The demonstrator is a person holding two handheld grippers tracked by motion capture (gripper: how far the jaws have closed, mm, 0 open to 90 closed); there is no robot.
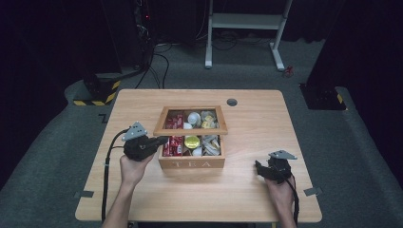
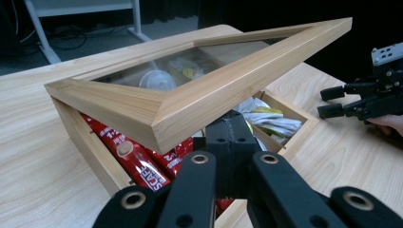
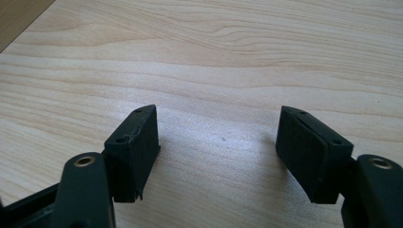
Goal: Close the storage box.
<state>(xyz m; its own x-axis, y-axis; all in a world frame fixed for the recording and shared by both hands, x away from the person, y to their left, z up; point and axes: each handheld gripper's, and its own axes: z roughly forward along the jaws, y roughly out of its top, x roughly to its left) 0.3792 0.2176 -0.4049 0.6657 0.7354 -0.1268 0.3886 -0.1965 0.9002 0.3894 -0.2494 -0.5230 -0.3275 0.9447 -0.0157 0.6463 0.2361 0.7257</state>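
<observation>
While your left gripper (image 1: 161, 140), jaws together, wedges under the half-raised glass lid (image 2: 199, 90) of the tea box (image 1: 191, 163) at mid-table, your right gripper (image 1: 258, 169) rests on the table (image 3: 237, 57), jaws apart, empty.

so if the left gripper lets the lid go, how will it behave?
The lid is a stiff wood frame with a clear pane, propped at a tilt on the shut left gripper. Released, it would likely swing down onto the box rather than flex. The pane may be fragile.
</observation>
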